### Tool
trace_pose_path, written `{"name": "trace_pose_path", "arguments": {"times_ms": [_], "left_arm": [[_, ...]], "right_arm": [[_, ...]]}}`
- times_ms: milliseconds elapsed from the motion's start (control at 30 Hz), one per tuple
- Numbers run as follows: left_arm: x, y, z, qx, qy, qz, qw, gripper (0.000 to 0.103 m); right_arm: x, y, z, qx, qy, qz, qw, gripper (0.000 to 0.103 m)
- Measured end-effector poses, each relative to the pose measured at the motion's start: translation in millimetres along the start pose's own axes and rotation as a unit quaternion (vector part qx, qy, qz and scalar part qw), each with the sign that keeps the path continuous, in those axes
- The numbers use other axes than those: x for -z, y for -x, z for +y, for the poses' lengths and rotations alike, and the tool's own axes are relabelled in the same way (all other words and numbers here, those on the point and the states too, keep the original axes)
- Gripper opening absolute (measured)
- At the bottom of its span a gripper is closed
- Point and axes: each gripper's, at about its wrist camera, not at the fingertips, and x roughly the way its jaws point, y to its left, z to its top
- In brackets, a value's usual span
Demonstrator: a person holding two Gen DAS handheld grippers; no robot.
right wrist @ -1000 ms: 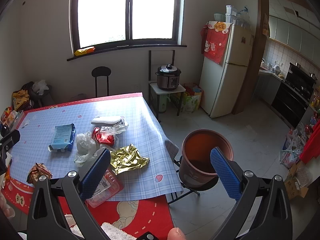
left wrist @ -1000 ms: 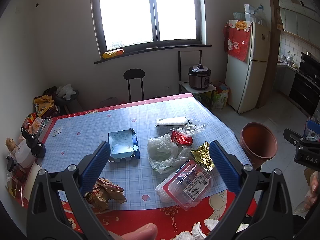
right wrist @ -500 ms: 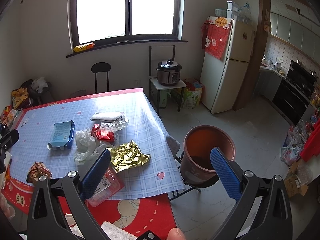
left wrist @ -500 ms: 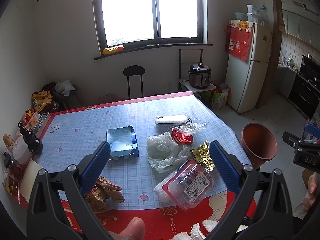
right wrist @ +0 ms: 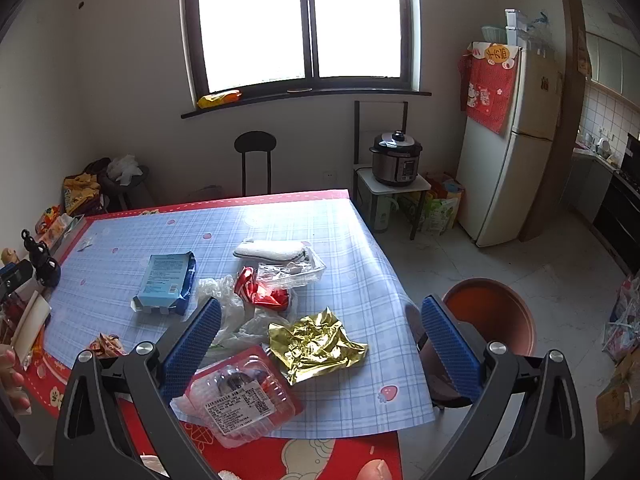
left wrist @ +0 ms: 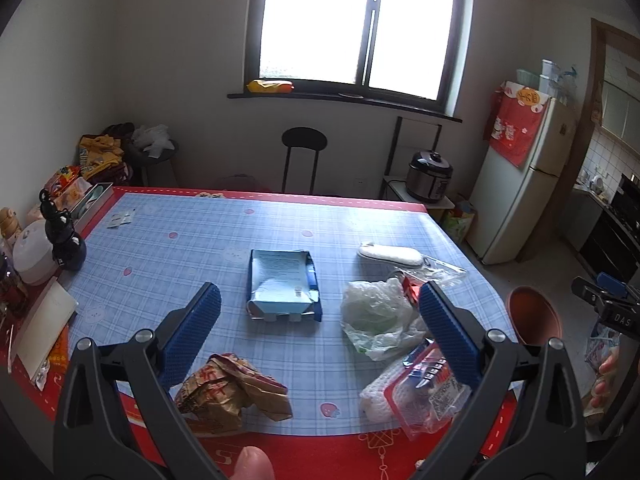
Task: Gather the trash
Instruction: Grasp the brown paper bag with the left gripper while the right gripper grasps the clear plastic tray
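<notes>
Hovering above the near edge of the table (left wrist: pixel 168 240), the left gripper (left wrist: pixel 320 312) has its blue-padded jaws spread wide and holds nothing. The right gripper (right wrist: pixel 320 320) is likewise spread wide and empty, positioned over the near right corner of the same table. Trash items lie scattered on the blue checked tablecloth (right wrist: pixel 304 220). A flattened blue carton (left wrist: pixel 284 284) rests near the table centre, well apart from the other items. A crumpled brown paper wrapper (left wrist: pixel 232 392) lies at the near edge, just beside the left jaw of the left gripper. A crumpled clear plastic bag (left wrist: pixel 376 316) sits to the right of the carton. A red wrapper (right wrist: pixel 264 292) lies touching the bag on its far right side. A clear plastic tray (right wrist: pixel 290 272) rests just beyond the red wrapper, next to a white rolled item (right wrist: pixel 268 250) at the far side of the group. A crumpled gold foil sheet (right wrist: pixel 312 344) lies toward the right edge of the table. A clear clamshell package with a printed label (right wrist: pixel 240 396) rests at the near edge, overlapping the red border. A terracotta-coloured bucket (right wrist: pixel 492 316) stands off the table to the right, on a dark stool, partly hidden behind the right jaw of the right gripper.
</notes>
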Motion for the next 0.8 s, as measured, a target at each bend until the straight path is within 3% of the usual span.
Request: {"name": "trace_pose_path", "arguments": {"times_ms": [233,333,400,500,800], "left_arm": [[12.8,-20.2,98.3,-0.073,0.065,0.048,0.9941,0.098],[29.6,-30.1,128.6,-0.079,0.085,0.075,0.9904,0.097],[42.3,-38.5,144.0,-0.071,0.091,0.093,0.9890,0.097],[63.9,-53.6,157.4,-0.048,0.088,0.116,0.9881,0.097],[118.2,-112.4,156.1,0.017,0.000,0.215,0.9766,0.097]], "right_arm": [[-3.8,-43.8,55.4,-0.037,0.014,0.032,0.999,0.099],[6.3,-60.4,80.1,-0.046,0.017,0.052,0.997,0.098],[14.7,-71.4,96.9,-0.061,0.023,0.073,0.995,0.099],[25.3,-85.9,123.5,-0.049,0.048,0.099,0.993,0.099],[29.6,-104.2,152.6,-0.049,0.048,0.124,0.990,0.099]]}}
